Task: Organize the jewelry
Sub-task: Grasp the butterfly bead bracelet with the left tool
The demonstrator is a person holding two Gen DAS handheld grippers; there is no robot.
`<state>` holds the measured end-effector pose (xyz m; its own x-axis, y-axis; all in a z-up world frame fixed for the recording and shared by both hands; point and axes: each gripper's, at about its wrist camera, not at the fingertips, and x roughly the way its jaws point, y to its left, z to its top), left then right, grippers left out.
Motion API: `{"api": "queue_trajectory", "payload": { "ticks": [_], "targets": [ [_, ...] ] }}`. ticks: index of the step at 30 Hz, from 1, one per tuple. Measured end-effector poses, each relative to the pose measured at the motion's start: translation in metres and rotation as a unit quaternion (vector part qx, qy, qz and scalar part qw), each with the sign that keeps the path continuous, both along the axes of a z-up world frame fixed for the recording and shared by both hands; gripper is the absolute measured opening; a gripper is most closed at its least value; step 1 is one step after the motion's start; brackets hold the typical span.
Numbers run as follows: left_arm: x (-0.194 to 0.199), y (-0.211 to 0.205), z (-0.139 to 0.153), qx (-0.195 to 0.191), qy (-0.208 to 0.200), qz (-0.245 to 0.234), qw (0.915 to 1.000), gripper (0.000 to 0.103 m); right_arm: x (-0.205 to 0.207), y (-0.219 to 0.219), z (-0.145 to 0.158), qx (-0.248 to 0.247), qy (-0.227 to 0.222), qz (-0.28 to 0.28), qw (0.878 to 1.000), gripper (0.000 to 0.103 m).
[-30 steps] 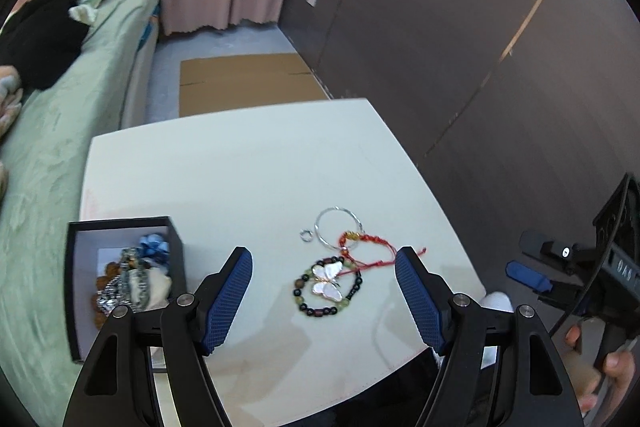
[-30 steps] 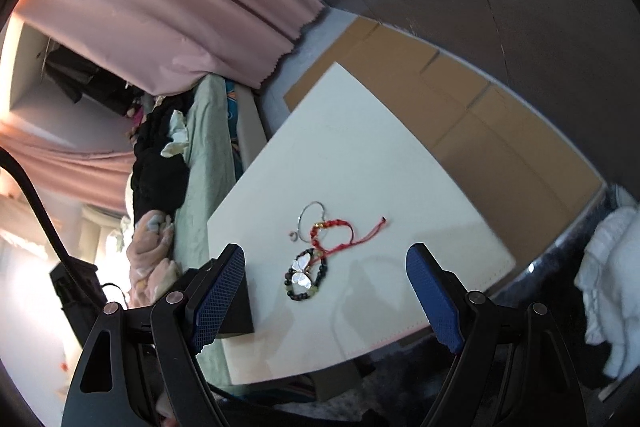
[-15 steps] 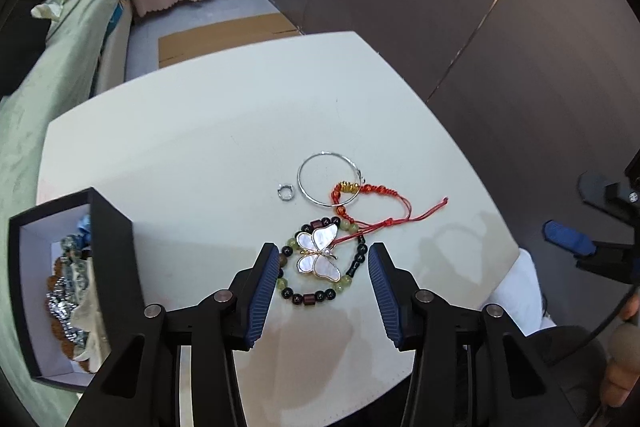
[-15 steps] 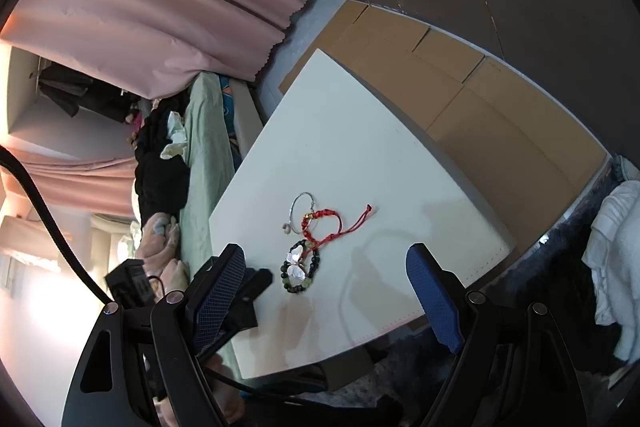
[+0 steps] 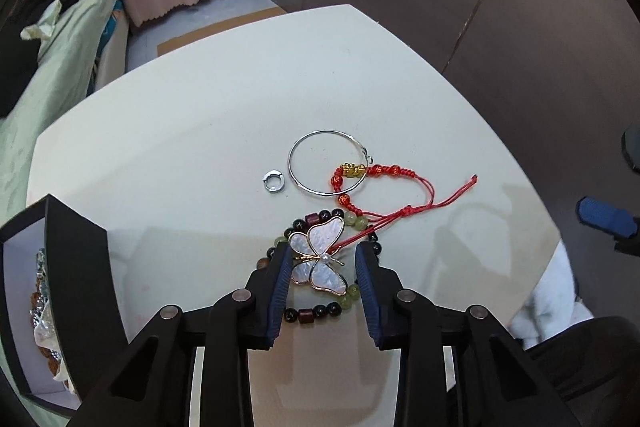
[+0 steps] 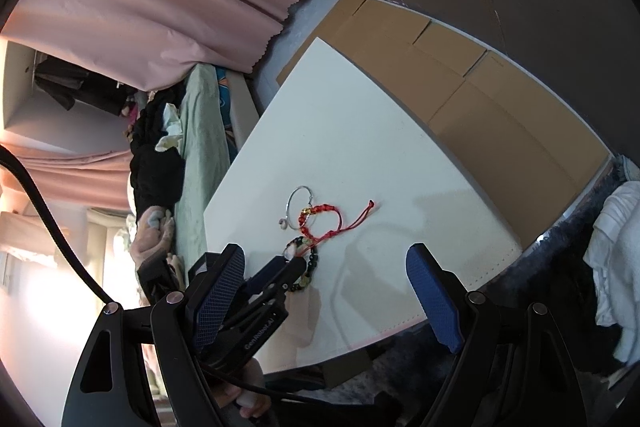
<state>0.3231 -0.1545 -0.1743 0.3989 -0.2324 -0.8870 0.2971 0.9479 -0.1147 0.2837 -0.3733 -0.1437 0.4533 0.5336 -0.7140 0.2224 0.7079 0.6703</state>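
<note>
A pearly butterfly brooch [image 5: 319, 254] lies on a dark and green beaded bracelet [image 5: 320, 311] on the white table [image 5: 180, 155]. My left gripper [image 5: 322, 259] has its blue jaws on either side of the brooch, narrowed, with small gaps showing. A red cord bracelet [image 5: 384, 183], a silver bangle [image 5: 326, 167] and a small silver ring [image 5: 273, 181] lie just beyond. My right gripper [image 6: 326, 291] is wide open and empty, off the table's near edge; its view shows the left gripper [image 6: 290, 261] at the jewelry [image 6: 308, 223].
An open black box [image 5: 60, 267] holding several pieces of jewelry stands at the table's left. A green sofa [image 5: 48, 75] is beyond the left edge, brown cardboard [image 6: 460, 79] on the floor, white cloth [image 6: 616, 251] to the right.
My left gripper has come down and forward over the brooch, and its jaws have narrowed from wide open to either side of it. The right gripper has stayed open.
</note>
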Motion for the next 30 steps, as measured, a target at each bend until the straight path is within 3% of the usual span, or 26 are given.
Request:
{"api": "queue_trajectory", "payload": {
  "ticks": [13,22,30],
  "targets": [
    [0.001,-0.003,-0.004,0.011,-0.006,-0.012,0.9998,0.032,0.006,0.012,-0.007,-0.012,0.010,0.010,1.000,0.083],
    [0.006,0.011,-0.001,-0.025,0.012,0.010,0.9996,0.027,0.010,0.022,-0.014,-0.023,0.019,0.016,0.999,0.083],
    [0.002,0.026,0.026,-0.065,-0.010,0.019,0.9977,0.027,0.017,0.028,-0.023,-0.037,0.027,0.022,0.999,0.083]
  ]
}}
